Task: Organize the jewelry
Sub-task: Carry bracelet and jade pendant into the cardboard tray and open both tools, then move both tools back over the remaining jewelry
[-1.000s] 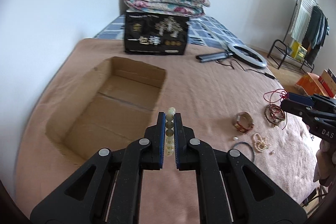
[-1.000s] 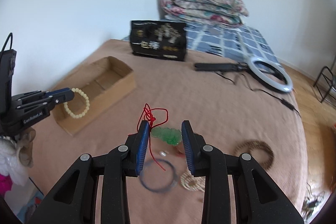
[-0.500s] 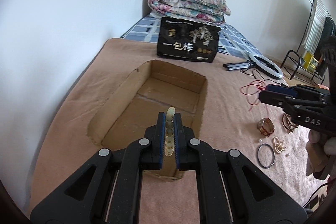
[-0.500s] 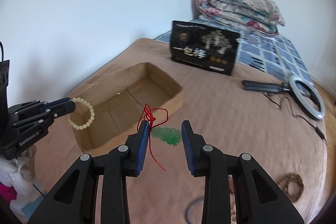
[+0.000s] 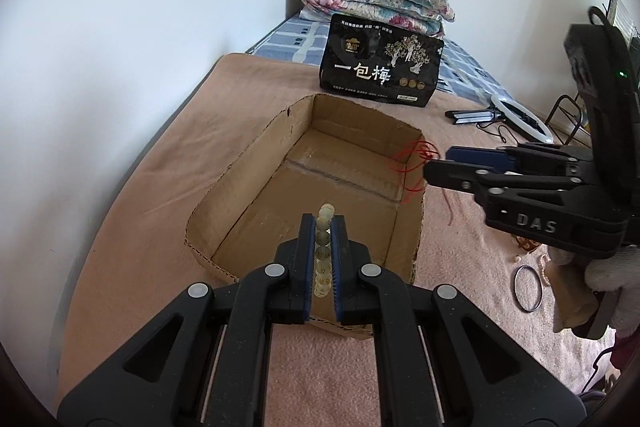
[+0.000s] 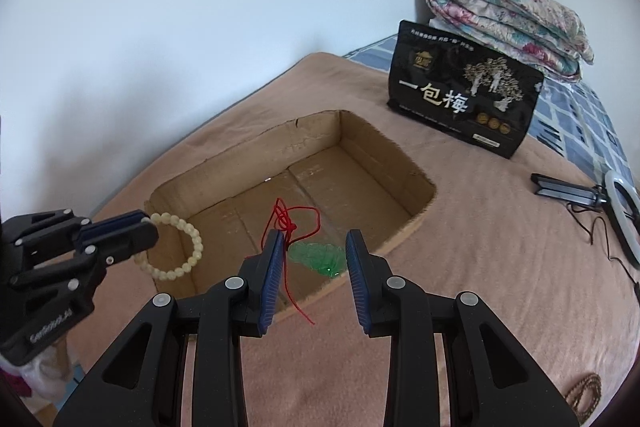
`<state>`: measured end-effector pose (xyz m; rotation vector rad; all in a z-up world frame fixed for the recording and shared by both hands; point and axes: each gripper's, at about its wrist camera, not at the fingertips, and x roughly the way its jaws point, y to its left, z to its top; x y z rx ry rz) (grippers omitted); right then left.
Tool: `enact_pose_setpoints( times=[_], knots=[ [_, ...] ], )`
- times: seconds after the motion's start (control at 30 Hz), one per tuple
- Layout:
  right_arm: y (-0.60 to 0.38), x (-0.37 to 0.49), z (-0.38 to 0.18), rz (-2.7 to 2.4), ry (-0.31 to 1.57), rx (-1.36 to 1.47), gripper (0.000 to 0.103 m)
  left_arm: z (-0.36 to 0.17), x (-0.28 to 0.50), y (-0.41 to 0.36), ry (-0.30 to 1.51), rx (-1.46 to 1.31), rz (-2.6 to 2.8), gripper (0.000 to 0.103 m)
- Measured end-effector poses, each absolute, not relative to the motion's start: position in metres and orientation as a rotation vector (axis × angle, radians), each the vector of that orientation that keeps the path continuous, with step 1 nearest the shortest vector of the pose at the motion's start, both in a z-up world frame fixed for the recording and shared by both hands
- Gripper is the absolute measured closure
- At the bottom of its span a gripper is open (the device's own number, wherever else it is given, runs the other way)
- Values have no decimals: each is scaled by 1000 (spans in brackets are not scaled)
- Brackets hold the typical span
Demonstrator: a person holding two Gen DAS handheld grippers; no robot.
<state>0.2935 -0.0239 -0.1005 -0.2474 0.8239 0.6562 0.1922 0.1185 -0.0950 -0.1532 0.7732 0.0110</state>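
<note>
Left claw (image 5: 323,223) shut on bead bracelet (image 5: 323,239), pinched at one spot of the loop. Ring edge-on between the pads, its plane upright and running along the fingers; rest of the loop hanging free past and under the tips. No long axis, round loop.

Below and just ahead of that claw: cardboard box (image 5: 240,195), open top, bare floor, no jewelry inside as far as visible.

Right claw (image 6: 316,243) part-closed, gripping green pendant (image 6: 318,257) pad to pad, over the box's near corner. Long axis of pendant crosswise to the fingers, near level, right end a touch lower. Red cord (image 6: 286,223) looping up ahead of the left pad, tail dangling down beside it.

Progress, by judgement: early. Two pieces carried to the box, neither dropped yet.

To the right of both claws, on the blanket (image 5: 140,227): black ring (image 5: 527,289), pearl piece (image 5: 544,267), brown bead string (image 6: 586,393), all to be collected.
</note>
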Motion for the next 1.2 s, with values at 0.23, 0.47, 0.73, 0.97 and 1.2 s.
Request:
enact_pose_setpoints(
  times=[0.23,0.47,0.73,0.97,1.2],
  knots=[
    [-12,303,-112,648,842,-247,73,-105,195,125,798,-173,15,98],
    [-10,310,-114,640,847,-242,70,-107,197,127,806,-182,12,98],
    [-12,308,-112,612,830,-262,32,-107,195,127,801,-182,37,37],
    [-17,305,-108,586,822,-269,27,-105,192,126,790,-180,43,35],
    [-25,302,-98,573,811,-248,26,-99,188,118,785,-166,36,35]
  ],
)
